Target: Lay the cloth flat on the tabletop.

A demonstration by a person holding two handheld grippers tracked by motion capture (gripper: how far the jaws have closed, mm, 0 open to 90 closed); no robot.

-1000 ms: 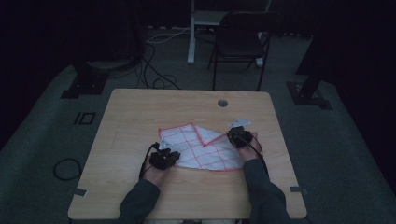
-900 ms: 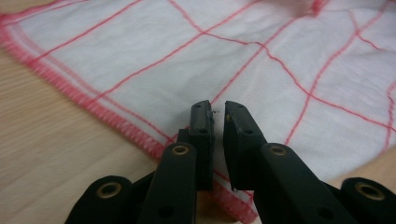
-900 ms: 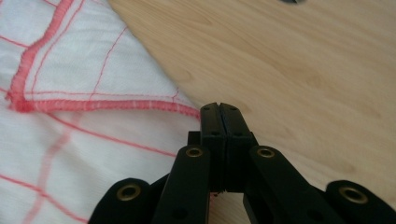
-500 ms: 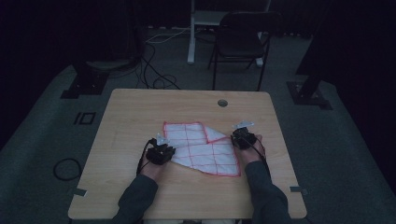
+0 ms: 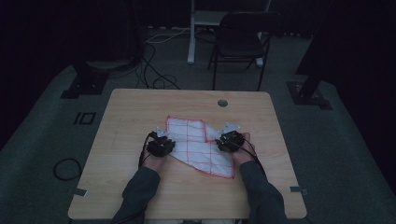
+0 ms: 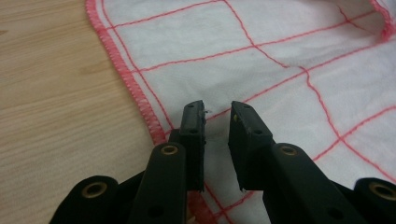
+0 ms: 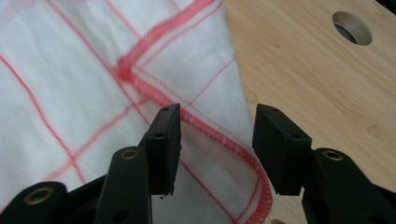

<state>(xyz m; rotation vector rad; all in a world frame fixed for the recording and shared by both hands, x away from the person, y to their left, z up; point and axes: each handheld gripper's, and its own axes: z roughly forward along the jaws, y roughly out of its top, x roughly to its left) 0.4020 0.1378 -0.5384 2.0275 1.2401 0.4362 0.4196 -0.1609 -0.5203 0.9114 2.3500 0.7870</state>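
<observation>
1. A white cloth [image 5: 196,144] with a red grid and red stitched hem lies on the wooden worktop [image 5: 126,121], partly folded, roughly at the middle and a little toward the person's side
2. The left tongs [image 5: 164,140] rest at the cloth's left edge; in the left gripper view [image 6: 217,116] the jaws stand slightly apart over the fabric, just inside the hem, pinching nothing
3. These jaws have just been opening a little; the cloth lies under them, not clamped
4. The right tongs [image 5: 223,139] sit at the cloth's right side; in the right gripper view [image 7: 217,126] the jaws are spread, with a folded hem edge running between them and neither pad pressing on it
5. These jaws have just been opening, from pressed together a second ago to clearly apart
6. Compared with a second ago, the cloth lies flatter and its left portion is squarer; the raised fold near the right tongs has settled onto the worktop
7. Both hands have shifted slightly across the worktop since then
8. A round hole [image 7: 352,28] in the worktop lies beyond the cloth, well apart from it
</observation>
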